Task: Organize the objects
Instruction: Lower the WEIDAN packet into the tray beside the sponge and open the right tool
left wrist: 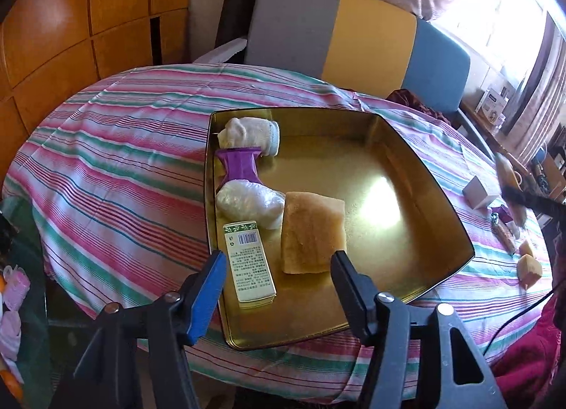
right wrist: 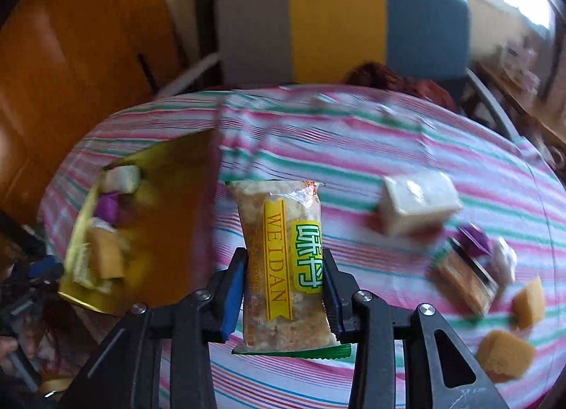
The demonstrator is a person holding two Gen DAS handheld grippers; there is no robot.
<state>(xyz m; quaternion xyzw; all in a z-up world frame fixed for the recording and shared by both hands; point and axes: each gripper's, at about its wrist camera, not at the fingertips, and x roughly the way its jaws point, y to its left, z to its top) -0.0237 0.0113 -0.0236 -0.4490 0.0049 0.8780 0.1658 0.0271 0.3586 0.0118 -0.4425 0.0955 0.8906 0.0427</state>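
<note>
A gold metal tray (left wrist: 406, 147) sits on the striped tablecloth. In it lie a white sock (left wrist: 247, 134), a purple holder (left wrist: 240, 165), a white plastic bundle (left wrist: 247, 202), a cream barcode box (left wrist: 249, 260) and a yellow sponge (left wrist: 311, 232). My left gripper (left wrist: 279, 267) is open and empty above the tray's near edge. My right gripper (right wrist: 284, 267) is shut on a WEIDAN snack packet (right wrist: 283, 260), held above the cloth to the right of the tray (right wrist: 169, 196). The right wrist view is blurred.
On the cloth right of the tray lie a white box (right wrist: 414, 207), a brown packet (right wrist: 467, 281), a purple item (right wrist: 474, 237) and two sponge pieces (right wrist: 506, 356). A grey, yellow and blue chair (left wrist: 353, 37) stands behind the table. A wooden cabinet (left wrist: 70, 30) is at the left.
</note>
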